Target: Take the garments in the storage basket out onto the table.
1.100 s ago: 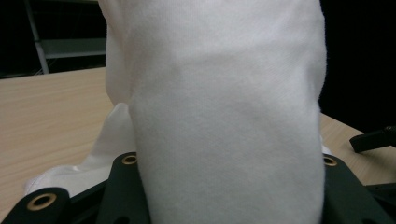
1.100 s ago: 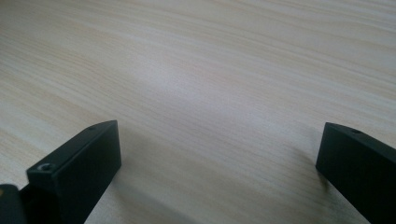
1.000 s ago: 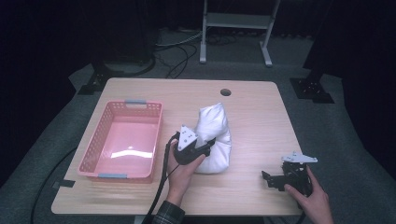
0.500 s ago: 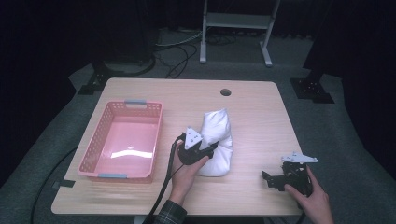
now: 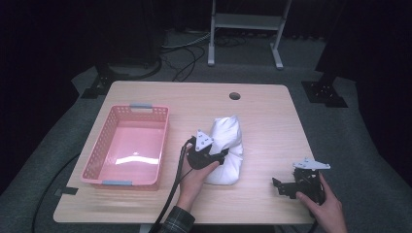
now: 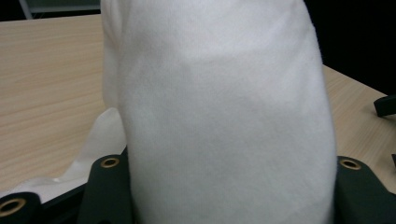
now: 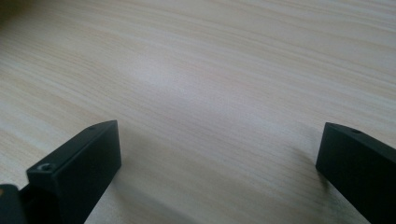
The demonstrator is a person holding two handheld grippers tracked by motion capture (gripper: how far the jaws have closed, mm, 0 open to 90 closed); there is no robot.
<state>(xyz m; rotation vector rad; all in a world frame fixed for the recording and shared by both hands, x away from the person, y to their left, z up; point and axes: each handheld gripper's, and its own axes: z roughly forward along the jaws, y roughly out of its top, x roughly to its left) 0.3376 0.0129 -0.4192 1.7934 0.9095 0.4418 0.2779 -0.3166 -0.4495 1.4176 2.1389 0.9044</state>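
Lying soft, light and floppy near the tabletop's middle, just right of the pink basket (image 5: 127, 148): white folded cloth (image 5: 226, 148). Left claw (image 5: 217, 156) just opening, bundle between its jaws, grip uncertain; right claw (image 5: 281, 187) wide open, empty, near the front right corner. Best pinched at a thick fold, not a loose edge.

Soft matt white cloth bundle (image 5: 224, 150) on smooth pale wood-grain table (image 5: 262, 111); glossy pink plastic basket (image 5: 127, 145).

Left gripper view: white cloth bundle (image 6: 224, 116) cut off at top and bottom edges; it covers the jaws, so pad contact with it cannot be told. Only the gripper's black body shows, at both lower corners.

High view: left gripper (image 5: 210, 156) hides the bundle's near left side.

Right gripper view: both jaws cut off at the bottom edge; counter (image 7: 210, 84) grain blurred up close.
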